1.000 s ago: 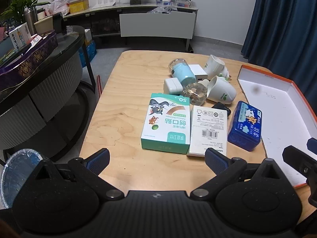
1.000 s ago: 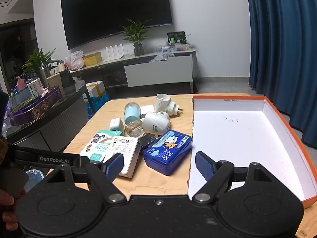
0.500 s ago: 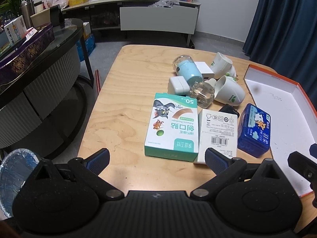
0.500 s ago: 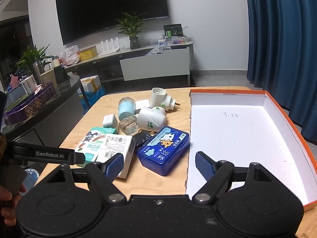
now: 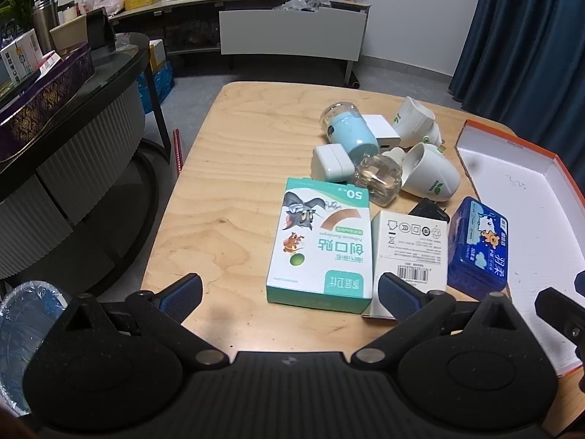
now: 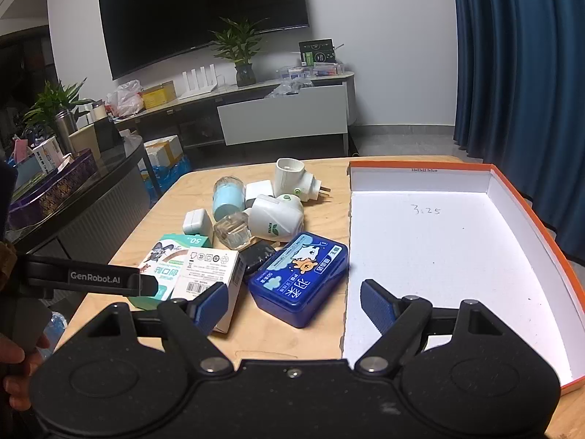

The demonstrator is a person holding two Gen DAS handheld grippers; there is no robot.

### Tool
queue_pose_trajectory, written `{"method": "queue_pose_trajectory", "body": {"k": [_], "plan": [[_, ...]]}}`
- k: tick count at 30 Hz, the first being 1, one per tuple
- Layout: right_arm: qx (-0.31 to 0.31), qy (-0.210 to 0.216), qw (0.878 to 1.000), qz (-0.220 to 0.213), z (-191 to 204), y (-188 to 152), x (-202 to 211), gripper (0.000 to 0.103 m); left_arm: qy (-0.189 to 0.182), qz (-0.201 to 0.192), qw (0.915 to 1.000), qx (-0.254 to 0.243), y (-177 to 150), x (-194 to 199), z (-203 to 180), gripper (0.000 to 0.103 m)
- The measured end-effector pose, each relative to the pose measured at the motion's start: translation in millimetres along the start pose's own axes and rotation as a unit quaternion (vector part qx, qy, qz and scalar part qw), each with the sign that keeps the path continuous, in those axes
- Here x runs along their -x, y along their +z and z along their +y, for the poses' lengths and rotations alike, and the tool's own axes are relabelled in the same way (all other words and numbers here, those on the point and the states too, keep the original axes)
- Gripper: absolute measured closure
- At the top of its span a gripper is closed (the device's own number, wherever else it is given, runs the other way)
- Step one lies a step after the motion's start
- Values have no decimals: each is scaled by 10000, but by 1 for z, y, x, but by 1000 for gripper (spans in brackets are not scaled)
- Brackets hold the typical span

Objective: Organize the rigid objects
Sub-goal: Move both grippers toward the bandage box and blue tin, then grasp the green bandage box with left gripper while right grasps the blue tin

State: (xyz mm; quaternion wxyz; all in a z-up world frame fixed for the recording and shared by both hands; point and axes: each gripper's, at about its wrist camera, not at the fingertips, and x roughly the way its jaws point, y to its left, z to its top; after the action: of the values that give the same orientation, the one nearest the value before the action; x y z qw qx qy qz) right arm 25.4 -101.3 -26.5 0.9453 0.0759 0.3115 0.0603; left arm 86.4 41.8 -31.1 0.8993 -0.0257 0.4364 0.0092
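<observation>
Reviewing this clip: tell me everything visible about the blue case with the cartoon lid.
The blue case is a glossy, hard-looking plastic box with rounded corners, a lighter blue lid label showing cartoon figures, clouds and white Chinese characters. It looks closed and lies flat, lid up, on the wooden table, beside the orange-rimmed tray. A small black object sits against its far left side. Neither gripper touches it.

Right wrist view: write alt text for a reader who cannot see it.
The open right gripper hovers empty near a blue plastic case on a wooden table, beside an empty orange-rimmed white box. Behind the case lie cartons, white plugs and small bottles.
</observation>
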Motion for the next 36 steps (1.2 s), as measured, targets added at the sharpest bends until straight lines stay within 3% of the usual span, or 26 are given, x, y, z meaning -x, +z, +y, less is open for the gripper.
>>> {"method": "queue_pose_trajectory", "body": {"k": [18, 24, 30, 31, 34, 35, 36], "plan": [[-216, -163, 9996, 95, -20, 0, -13, 10, -104, 39, 9997, -238, 17, -32, -10, 0], [-279, -255, 9992, 102, -28, 0, -17, 10, -8, 121, 9999, -74, 19, -43, 4, 0], [-308, -254, 9990, 204, -28, 1, -22, 10, 126, 61, 9989, -444, 19, -52, -9, 0], [-320, -249, 9989, 222, -28, 1, -23, 10, 147, 55, 9989, -434, 20, -54, -8, 2], [-430, -238, 9982, 344, -29, 4, -29, 10, 47, 44, 9992, -397, 18, -57, -6, 21], [-493, -211, 9978, 386, -29, 6, -31, 10, 34, -2, 9991, -423, 18, -56, -6, 31], [-557, -178, 9974, 413, -30, 9, -34, 10, 30, -36, 9990, -434, 17, -53, -6, 31]]}}
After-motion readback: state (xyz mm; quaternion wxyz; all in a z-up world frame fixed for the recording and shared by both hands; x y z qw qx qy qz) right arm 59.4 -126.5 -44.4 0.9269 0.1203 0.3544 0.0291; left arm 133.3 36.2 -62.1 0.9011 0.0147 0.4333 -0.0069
